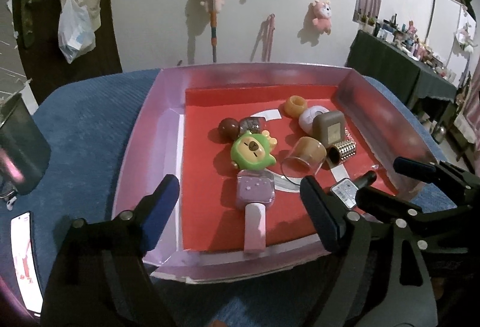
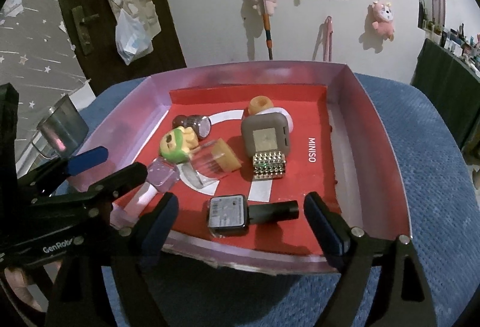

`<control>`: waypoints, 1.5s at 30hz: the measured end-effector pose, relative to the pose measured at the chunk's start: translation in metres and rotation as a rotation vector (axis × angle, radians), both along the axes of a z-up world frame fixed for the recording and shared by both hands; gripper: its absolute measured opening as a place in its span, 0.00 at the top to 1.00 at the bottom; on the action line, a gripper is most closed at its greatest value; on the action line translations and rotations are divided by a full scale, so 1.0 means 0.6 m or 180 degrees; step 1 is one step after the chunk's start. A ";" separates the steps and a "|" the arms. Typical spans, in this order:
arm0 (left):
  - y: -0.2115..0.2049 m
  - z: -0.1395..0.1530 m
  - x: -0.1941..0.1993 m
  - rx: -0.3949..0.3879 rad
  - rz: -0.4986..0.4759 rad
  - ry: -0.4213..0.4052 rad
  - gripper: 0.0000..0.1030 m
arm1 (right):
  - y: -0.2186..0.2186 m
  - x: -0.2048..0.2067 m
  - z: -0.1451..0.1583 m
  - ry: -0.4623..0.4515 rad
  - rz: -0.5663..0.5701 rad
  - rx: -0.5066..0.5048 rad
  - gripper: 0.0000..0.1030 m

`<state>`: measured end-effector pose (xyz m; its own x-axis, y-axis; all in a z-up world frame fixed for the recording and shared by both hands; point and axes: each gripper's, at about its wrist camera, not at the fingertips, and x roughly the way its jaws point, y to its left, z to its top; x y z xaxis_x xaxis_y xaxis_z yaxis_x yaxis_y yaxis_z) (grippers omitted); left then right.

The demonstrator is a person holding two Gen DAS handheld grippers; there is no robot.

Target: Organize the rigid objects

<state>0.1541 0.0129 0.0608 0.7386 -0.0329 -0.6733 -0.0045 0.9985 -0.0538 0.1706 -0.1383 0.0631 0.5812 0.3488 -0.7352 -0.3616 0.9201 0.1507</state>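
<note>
- Purple bottle (image 1: 255,192) lies in the red-lined tray (image 1: 144,152), near its front edge, below the green figure (image 1: 252,151).
- Black-capped bottle (image 2: 229,214) lies front right.
- Left tongs (image 1: 240,207) and right tongs (image 2: 240,219) gape, gripping nothing.
- Best lift clear of the rim before reaching elsewhere.

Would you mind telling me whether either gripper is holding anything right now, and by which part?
Nothing is held. The left gripper and the right gripper both stand open above the tray, their fingers touching no object.
</note>
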 end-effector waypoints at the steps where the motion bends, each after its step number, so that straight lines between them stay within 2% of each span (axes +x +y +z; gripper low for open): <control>1: 0.001 0.002 -0.002 -0.0007 0.0001 -0.0009 0.20 | -0.002 -0.003 0.003 -0.0011 -0.0002 0.0018 0.13; 5: 0.009 0.007 -0.012 -0.0030 0.0027 -0.0036 0.19 | -0.006 -0.012 0.011 -0.0042 -0.0016 0.0069 0.11; 9: 0.014 0.008 -0.025 -0.0022 0.0056 -0.0095 0.06 | -0.013 -0.027 0.016 -0.0105 -0.0064 0.0131 0.07; 19: 0.015 -0.012 -0.054 -0.0037 -0.0049 -0.0137 0.05 | -0.026 -0.059 0.004 -0.0286 -0.0326 0.0184 0.01; 23: 0.016 -0.021 -0.059 -0.0084 -0.0071 -0.0143 0.05 | -0.022 -0.067 -0.003 -0.0392 -0.0416 0.0096 0.01; 31: 0.009 -0.036 -0.061 0.0041 -0.0028 -0.0125 0.05 | -0.008 -0.077 -0.016 -0.0523 -0.0440 -0.0134 0.01; 45: 0.005 -0.046 -0.061 0.0090 -0.0017 -0.0083 0.05 | -0.001 -0.079 -0.023 -0.0523 -0.0429 -0.0206 0.00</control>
